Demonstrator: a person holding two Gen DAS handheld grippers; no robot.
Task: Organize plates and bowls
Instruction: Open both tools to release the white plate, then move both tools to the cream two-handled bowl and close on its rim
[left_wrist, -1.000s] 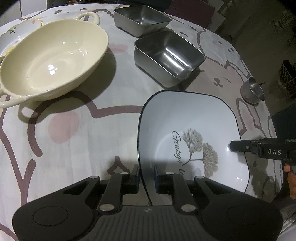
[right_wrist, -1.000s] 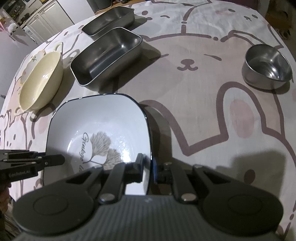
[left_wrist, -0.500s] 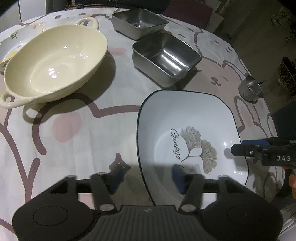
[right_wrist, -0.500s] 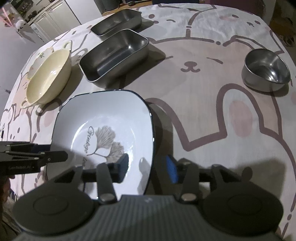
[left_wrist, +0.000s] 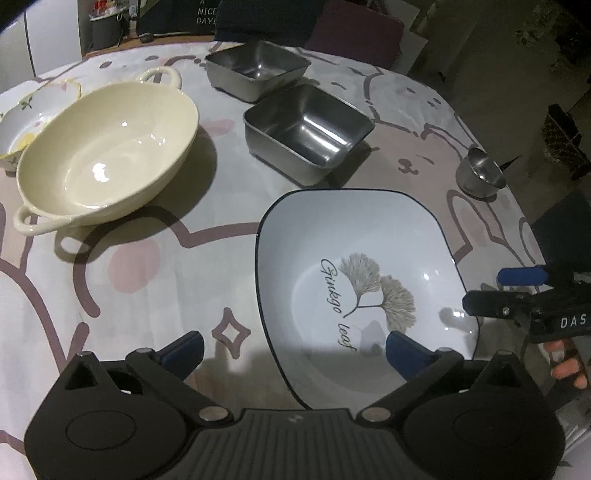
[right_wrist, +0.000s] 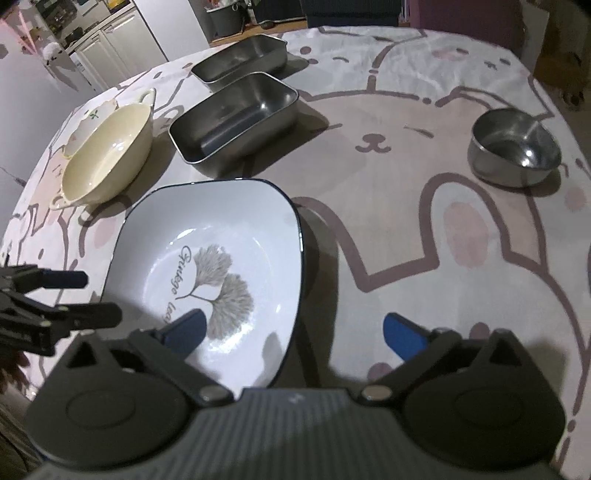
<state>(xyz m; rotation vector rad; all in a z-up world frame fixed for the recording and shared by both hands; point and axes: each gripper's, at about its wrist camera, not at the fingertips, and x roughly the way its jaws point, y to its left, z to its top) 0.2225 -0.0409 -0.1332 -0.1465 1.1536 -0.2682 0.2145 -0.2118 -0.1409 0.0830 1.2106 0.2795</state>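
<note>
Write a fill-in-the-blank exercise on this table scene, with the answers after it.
1. The words printed inside the white plate read Ginkgo ____.
2. The cream bowl has ____ loop handles.
3. The number of rectangular steel containers, such as the nearer one, is ____.
4. The round steel bowl holds ____.

Answers: leaf; two; two; nothing

White plate (left_wrist: 362, 280) is showing "Ginkgo leaf" script; right gripper (left_wrist: 491, 291) body is reading "DAS"; a background sign (left_wrist: 205, 14) is reading "NICE DAY", partly cut off.
</note>
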